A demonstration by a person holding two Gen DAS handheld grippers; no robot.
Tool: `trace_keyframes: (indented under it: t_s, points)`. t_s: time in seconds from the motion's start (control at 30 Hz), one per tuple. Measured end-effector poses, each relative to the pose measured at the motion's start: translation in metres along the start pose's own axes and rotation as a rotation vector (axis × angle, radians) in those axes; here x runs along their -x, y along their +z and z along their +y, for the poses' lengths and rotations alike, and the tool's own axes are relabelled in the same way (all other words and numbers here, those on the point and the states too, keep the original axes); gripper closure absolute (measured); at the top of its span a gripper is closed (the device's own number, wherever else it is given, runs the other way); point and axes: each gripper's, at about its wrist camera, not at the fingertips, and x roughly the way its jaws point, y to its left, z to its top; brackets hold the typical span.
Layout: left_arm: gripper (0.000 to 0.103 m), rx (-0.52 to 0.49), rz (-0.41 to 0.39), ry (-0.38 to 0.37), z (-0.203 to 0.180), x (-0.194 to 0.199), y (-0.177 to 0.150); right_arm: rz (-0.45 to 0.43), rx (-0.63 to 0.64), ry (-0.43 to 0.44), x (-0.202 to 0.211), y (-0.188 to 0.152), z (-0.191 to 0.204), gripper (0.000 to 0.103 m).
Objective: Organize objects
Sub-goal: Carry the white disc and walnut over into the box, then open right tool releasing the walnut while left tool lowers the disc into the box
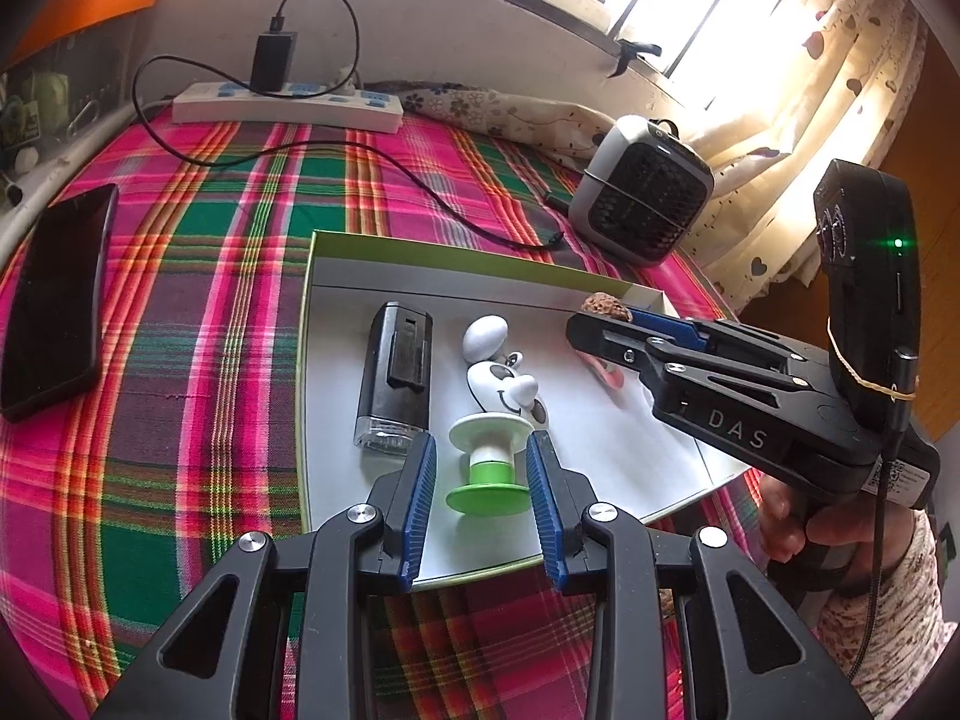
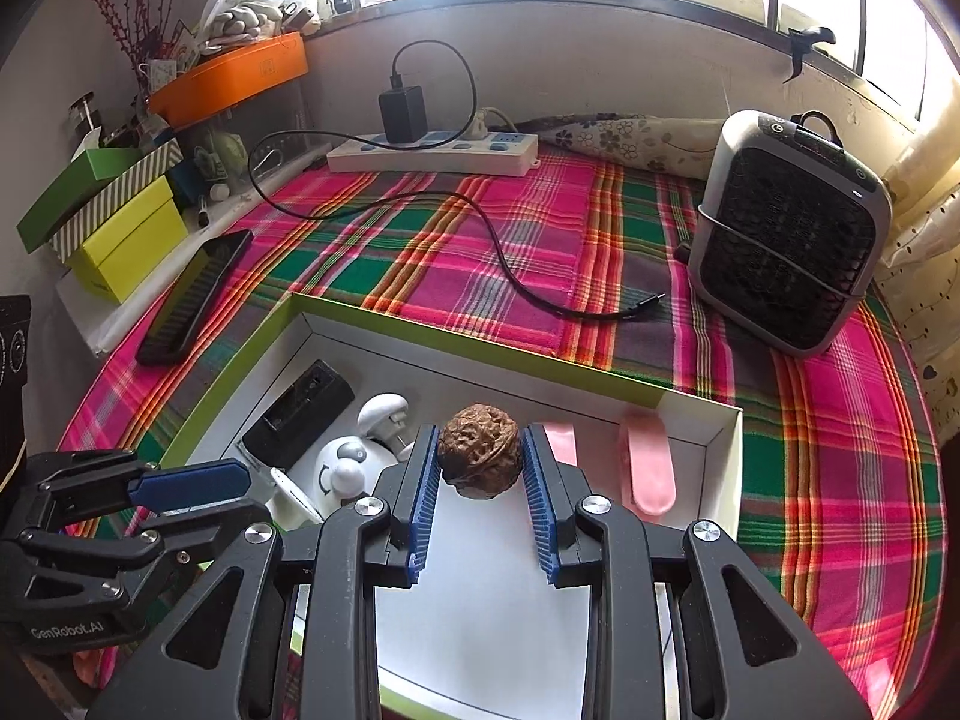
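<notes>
While the right gripper (image 2: pixel 480 456) hangs over the shallow white box (image 2: pixel 723 438), its ribbed blue pads (image 2: pixel 423 480) press on both sides of a wrinkled brown walnut (image 2: pixel 479 459), round and deeply furrowed, held clear of the smooth white floor. Just right of it, near the box's far wall, lie two glossy pink oblong clips (image 2: pixel 647 462), rounded at the ends.

Left of the walnut, inside the same box, a matte black rectangular battery block (image 1: pixel 396 381) with a clear plastic end lies lengthwise. Beside it lies a glossy white cartoon figure (image 1: pixel 504 378) with bulbous ears and a green spool-shaped base (image 1: pixel 487 480). The left gripper (image 1: pixel 483 474) stands at the box's near edge, its jaws partly apart on either side of that green base; the ridged pads sit just beside the base's rim, and whether they touch it cannot be told.

A lime-green outer rim borders the box, which rests on a woven plaid cloth (image 1: pixel 198 276) in pink, green and orange. On the cloth to the left lies a slim glossy black phone (image 1: pixel 57 300). Farther off are a white power strip (image 2: pixel 432 153) with a black charger plugged in, its thin cable looping over the cloth, and, at the right, a boxy grey heater (image 2: pixel 786 234) with a dark mesh front.
</notes>
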Motion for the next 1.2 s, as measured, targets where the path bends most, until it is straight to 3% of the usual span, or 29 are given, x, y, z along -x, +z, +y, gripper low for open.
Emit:
trace_keyframes:
  t_s: [0.87,1.03,1.2]
  points:
    - [0.074,-0.009,0.001,0.0,0.002,-0.001,0.003,0.046,0.03,-0.01,-0.029,0.009,0.007,0.074]
    - [0.074,-0.01,0.0,-0.001,0.002,-0.001,0.003,0.04,0.021,-0.01,-0.029,0.009,0.007,0.065]
    - [0.071,-0.012,0.0,0.001,0.002,-0.001,0.003,0.033,0.019,-0.014,-0.026,0.009,0.007,0.064]
